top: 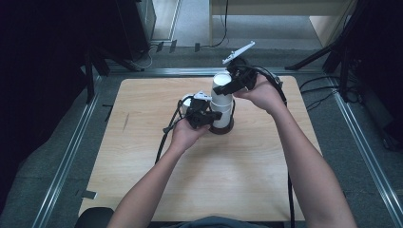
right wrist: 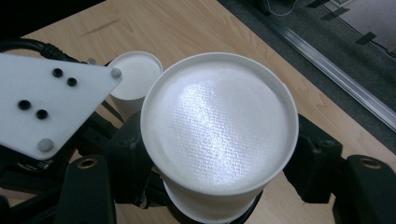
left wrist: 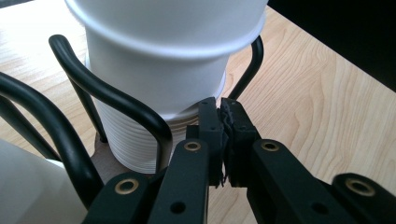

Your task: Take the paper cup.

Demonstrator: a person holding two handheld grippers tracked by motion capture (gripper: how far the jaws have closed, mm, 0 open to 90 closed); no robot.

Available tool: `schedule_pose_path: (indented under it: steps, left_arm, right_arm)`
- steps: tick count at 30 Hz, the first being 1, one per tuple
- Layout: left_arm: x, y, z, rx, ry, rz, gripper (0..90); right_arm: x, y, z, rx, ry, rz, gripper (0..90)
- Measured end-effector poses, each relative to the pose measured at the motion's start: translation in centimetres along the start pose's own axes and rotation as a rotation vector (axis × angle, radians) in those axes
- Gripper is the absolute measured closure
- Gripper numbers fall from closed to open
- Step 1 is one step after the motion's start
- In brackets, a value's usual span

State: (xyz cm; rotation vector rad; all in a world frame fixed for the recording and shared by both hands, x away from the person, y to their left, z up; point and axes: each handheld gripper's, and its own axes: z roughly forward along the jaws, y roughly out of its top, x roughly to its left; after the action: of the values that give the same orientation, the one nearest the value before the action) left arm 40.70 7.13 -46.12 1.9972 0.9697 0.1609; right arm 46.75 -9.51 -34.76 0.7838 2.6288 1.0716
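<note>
Right tool (right wrist: 219, 186) clamped on top cup (right wrist: 219, 126); left tool (left wrist: 223, 135) pinched together beside rack (left wrist: 116, 107). I judge risk: stack (left wrist: 130, 140) lifts too, rack tips on surface (top: 237, 166).

white cup (right wrist: 219, 126) between jaws, wooden table (right wrist: 196, 32)

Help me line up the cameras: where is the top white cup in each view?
High view: top cup at centre, above the middle, in the right hand-held gripper.
Left gripper view: along the top edge.
Right gripper view: centre, base facing the camera.
Shared landmark: the separate white cup beside the stack.
</note>
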Motion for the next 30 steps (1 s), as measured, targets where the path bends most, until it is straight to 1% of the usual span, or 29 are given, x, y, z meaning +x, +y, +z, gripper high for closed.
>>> schedule_pose_path:
  steps: [5,6,10,11,13,14,15,18,21,26,29,30]
  left_arm:
    - [0.0,-0.1,0.0,-0.004,-0.001,-0.005,87.1]
    - [0.1,-0.1,0.0,-0.004,-0.002,-0.003,87.1]
    - [0.0,-0.1,0.0,-0.003,-0.001,0.002,87.0]
    - [0.0,-0.1,0.0,-0.002,-0.001,0.004,86.7]
    - [0.0,-0.2,0.0,0.0,-0.003,0.001,86.3]
    - [0.1,-0.2,0.0,0.0,-0.006,-0.003,86.3]
    - [0.1,-0.2,0.0,0.0,-0.006,-0.003,86.3]
    - [0.0,-0.1,0.0,0.002,-0.002,0.005,86.2]
    - [0.1,-0.1,0.0,0.002,-0.007,0.003,85.5]
    - [0.2,-0.2,0.0,0.002,-0.019,-0.005,84.8]
    - [0.3,-0.2,-0.1,0.001,-0.027,-0.008,83.4]
    - [0.2,-0.1,-0.1,0.002,-0.024,-0.008,83.0]
  right_arm:
    - [0.3,0.7,-1.4,-0.017,-0.001,-0.005,32.9]
    - [0.4,0.8,-1.7,-0.022,-0.009,-0.014,33.0]
    - [0.9,1.2,-3.3,-0.049,-0.021,-0.027,33.1]
    - [0.9,1.2,-3.8,-0.048,-0.022,-0.033,33.0]
    - [1.1,1.3,-4.6,-0.052,-0.017,-0.028,33.1]
    - [1.1,1.2,-5.0,-0.06,-0.018,-0.036,33.1]
    - [1.1,1.1,-5.3,-0.053,-0.015,-0.036,33.1]
    - [1.3,0.6,-6.1,-0.046,-0.007,-0.057,33.0]
    - [1.4,0.0,-6.8,-0.048,0.016,-0.056,33.1]
    - [1.8,-1.0,-7.5,-0.027,0.02,-0.082,32.9]
    - [1.8,-1.9,-7.7,-0.025,0.024,-0.082,33.0]
    - [1.7,-2.3,-7.7,-0.032,0.037,-0.081,33.0]
